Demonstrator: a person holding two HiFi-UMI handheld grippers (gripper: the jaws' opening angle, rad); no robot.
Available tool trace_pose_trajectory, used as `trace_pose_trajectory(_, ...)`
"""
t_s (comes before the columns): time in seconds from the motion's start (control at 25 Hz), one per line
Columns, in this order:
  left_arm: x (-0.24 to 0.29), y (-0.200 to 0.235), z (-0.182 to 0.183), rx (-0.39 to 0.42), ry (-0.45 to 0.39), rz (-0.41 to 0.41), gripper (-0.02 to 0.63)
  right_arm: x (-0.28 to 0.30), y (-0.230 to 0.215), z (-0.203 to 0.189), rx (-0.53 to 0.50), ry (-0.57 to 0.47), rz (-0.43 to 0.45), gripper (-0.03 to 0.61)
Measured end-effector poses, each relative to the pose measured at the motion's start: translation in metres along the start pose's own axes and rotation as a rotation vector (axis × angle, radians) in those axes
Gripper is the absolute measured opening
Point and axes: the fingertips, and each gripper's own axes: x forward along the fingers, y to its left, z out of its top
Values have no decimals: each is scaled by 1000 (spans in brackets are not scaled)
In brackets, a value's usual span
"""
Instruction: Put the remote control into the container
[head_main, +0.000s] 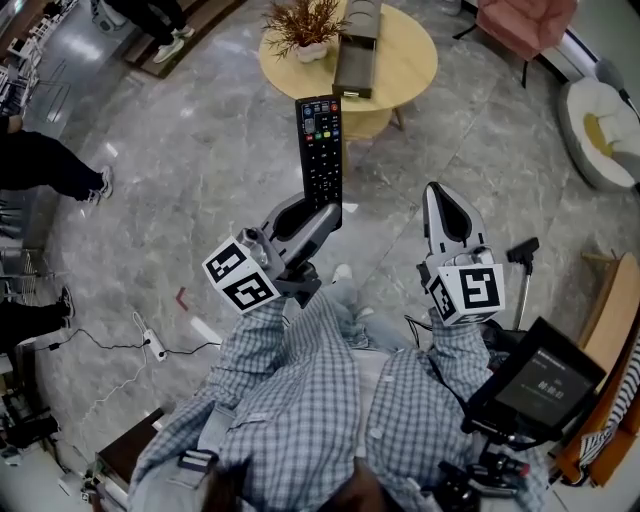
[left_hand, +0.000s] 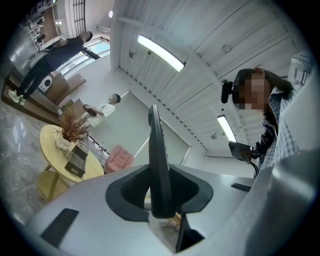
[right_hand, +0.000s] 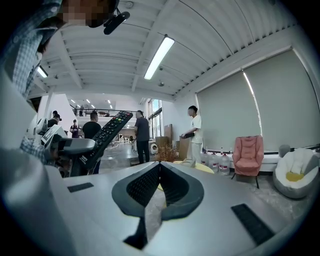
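Note:
A long black remote control (head_main: 321, 150) stands upright in front of me, buttons facing me, with my left gripper (head_main: 324, 213) shut on its lower end. In the left gripper view the remote (left_hand: 156, 155) shows edge-on, clamped between the dark pads. A dark oblong container (head_main: 358, 48) lies on the round yellow table (head_main: 410, 60) ahead, next to a dried plant (head_main: 305, 25). My right gripper (head_main: 445, 205) hangs to the right with its jaws shut and nothing in them. From the right gripper view (right_hand: 159, 167) the remote (right_hand: 107, 131) is seen at the left.
A pink armchair (head_main: 525, 22) and a white round seat (head_main: 600, 120) stand at the far right. People's legs (head_main: 50, 165) are at the left, and a power strip with cables (head_main: 150, 345) lies on the marble floor. A dark screen (head_main: 545, 385) sits at my right.

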Motion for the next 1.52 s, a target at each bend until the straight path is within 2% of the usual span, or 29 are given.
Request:
trace_pose_trajectory(0.32,4,71,23,-30,-11,9,117,70,8,-10,-9,30,7,6)
trace_pose_trajectory(0.44,6,85,35,-32,-18,6,117,88,12,-5,-15,35,12,6)
trace_pose_trajectory(1.12,7,90,40,-43,-16,0,117,89,8,-3,-19,48,-9,6)
trace_pose_trajectory(1.52,9,95,37,-49,-11,26,117,97,8,-3,-2,35,13,6)
